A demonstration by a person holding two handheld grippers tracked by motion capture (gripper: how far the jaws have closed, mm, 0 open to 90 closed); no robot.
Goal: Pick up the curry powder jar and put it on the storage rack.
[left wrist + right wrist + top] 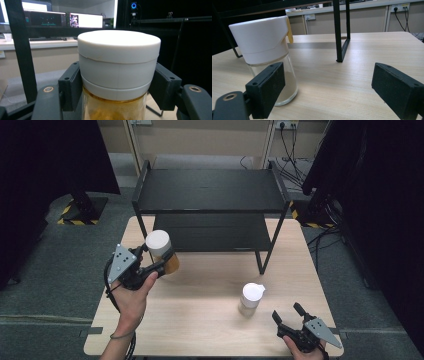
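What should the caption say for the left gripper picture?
Left gripper clamps an amber-filled jar just under its white lid.

Wooden table (210, 330): black rack (212, 195), shaker jar (250, 298).

Even, soft overhead light on the table (210, 320); faint shadows. Dark curtains (45, 160) swallow the high view at 10 and 2 o'clock. Monitors (86, 20) glare, blurred, at 11 o'clock. Close jar lid (118, 53) slightly soft; all frames low-resolution.
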